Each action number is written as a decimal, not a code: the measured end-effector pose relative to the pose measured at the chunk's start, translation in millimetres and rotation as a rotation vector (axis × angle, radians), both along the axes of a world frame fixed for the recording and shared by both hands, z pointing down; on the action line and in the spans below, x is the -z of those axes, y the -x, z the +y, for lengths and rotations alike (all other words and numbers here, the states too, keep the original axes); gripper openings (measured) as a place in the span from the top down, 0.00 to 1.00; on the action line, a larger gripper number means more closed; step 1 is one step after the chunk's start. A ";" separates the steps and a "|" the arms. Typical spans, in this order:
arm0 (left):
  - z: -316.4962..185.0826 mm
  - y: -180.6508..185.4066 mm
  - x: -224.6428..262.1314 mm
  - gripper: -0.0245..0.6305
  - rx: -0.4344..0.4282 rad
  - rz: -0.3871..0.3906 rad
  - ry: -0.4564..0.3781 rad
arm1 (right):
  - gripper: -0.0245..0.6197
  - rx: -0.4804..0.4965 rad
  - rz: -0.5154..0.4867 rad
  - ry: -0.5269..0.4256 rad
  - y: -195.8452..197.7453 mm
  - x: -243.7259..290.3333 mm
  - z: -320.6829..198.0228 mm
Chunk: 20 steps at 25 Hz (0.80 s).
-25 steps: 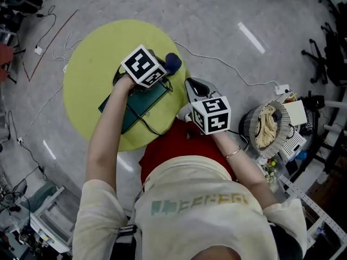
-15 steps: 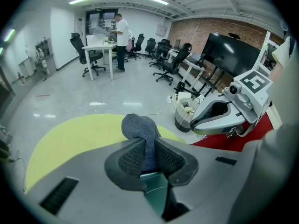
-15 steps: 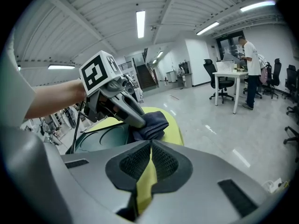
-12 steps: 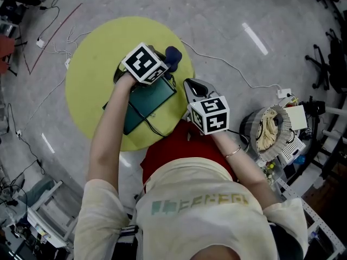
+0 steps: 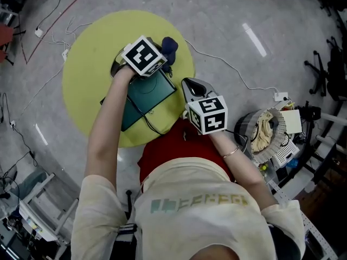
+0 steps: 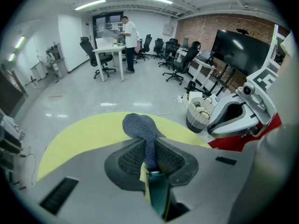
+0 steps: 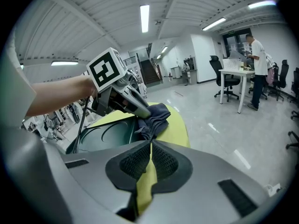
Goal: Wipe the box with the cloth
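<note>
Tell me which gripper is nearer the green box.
Left. The left gripper, shut on the cloth, is over the box's far end. The right gripper, shut and empty, hangs off the box's right corner, apart from it.

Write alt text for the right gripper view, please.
The left gripper holds a dark blue cloth at the edge of a dark green box on a yellow round table. The right gripper, in the foreground, is shut and empty.
</note>
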<state>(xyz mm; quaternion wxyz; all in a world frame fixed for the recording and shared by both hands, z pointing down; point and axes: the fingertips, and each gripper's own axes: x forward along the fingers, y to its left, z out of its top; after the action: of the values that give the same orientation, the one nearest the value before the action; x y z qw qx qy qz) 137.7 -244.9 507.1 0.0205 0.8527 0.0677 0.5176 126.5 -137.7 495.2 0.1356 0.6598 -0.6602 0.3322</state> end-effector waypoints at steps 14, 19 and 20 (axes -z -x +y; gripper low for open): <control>-71.9 39.6 15.8 0.85 0.310 0.039 -0.193 | 0.90 0.074 0.008 -0.001 3.7 0.9 3.0; -91.7 74.3 39.4 0.85 0.487 0.124 -0.227 | 0.90 0.115 0.017 -0.038 4.1 6.6 -4.3; -92.6 86.2 43.2 0.85 0.530 0.123 -0.238 | 0.90 0.124 0.019 -0.048 3.8 8.5 -5.6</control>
<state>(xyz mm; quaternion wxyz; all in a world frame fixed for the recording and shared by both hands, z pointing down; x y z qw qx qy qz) 51.5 -337.5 463.9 0.0507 0.8669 -0.2173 0.4458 122.7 -143.3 486.7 0.1461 0.6238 -0.7063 0.3011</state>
